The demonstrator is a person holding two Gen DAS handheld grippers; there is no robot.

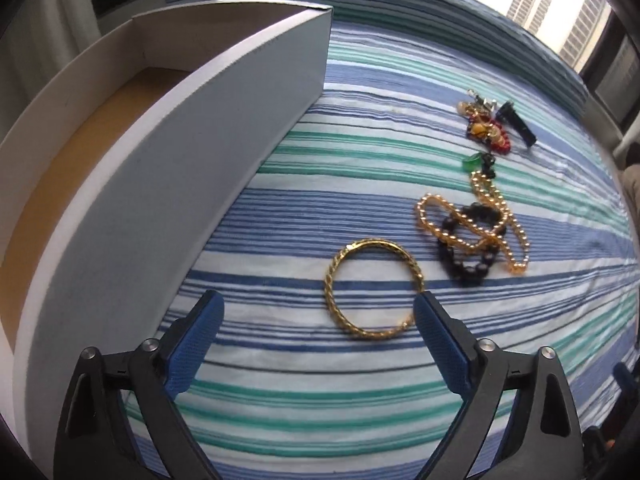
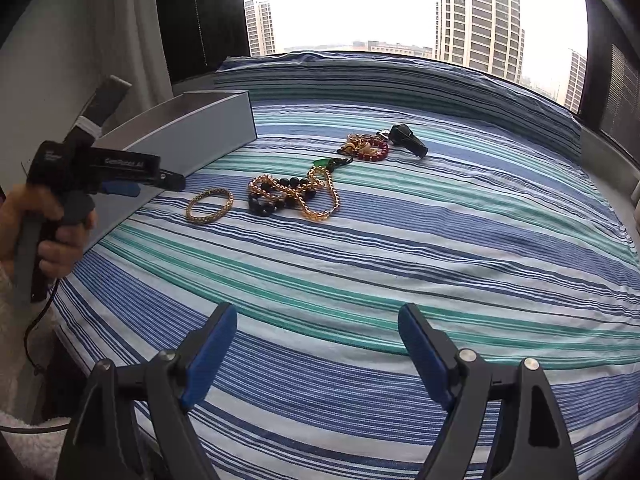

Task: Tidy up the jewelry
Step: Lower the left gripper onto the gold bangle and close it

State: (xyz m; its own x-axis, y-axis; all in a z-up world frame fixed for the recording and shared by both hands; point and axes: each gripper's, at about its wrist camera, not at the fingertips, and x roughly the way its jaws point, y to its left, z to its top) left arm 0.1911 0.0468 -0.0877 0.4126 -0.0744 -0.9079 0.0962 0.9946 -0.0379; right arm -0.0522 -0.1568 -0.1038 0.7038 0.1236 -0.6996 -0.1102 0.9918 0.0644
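Left wrist view: my left gripper (image 1: 318, 312) hangs over the striped bedsheet (image 1: 400, 408) with its blue pads spread wide and nothing between them. The gold bangle (image 1: 374, 289) lies flat on the sheet just ahead of my fingertips, its near right edge beside my right-hand pad (image 1: 436, 344), though I cannot tell whether they touch. Further ahead and to the right sits a tangle of a gold chain (image 1: 490, 216) and a black bead bracelet (image 1: 468, 252). Beyond them lie a small green pendant (image 1: 472, 162), a red bead bracelet (image 1: 494, 132) and a black watch (image 1: 518, 122). The open white box (image 1: 192, 152) stands close on my left.

From the right wrist view, my right gripper (image 2: 316, 324) is also wide open and empty above bare sheet, with all the jewelry well ahead. My left hand (image 2: 44, 224) shows at the left edge, beside the box.
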